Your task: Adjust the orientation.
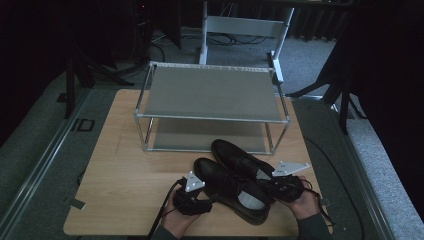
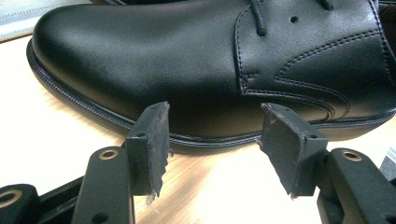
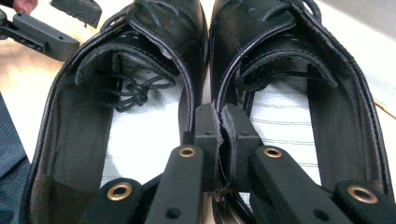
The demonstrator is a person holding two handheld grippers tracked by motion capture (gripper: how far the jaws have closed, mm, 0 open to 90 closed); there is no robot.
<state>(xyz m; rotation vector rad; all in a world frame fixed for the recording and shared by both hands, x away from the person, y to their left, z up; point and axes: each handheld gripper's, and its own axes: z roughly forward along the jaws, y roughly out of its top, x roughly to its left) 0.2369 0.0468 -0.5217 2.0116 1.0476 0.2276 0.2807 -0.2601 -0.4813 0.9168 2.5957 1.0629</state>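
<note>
A light wooden tabletop carries a two-tier rack of silver metal tubing with grey mesh shelves at its far half; both shelves are bare. In front of the rack, near the person's edge, a pair of black leather lace-up dress shoes lies side by side and touching, toes pointing away toward the rack: the left shoe sits nearer the person, the right shoe slightly farther. The right gripper reaches in from the heel end, its jaws pinched together on the two adjoining inner collars of the shoes, one jaw inside each opening. The left gripper sits beside the left shoe's outer side, jaws wide apart, holding nothing, tips just short of the sole edge.
</note>
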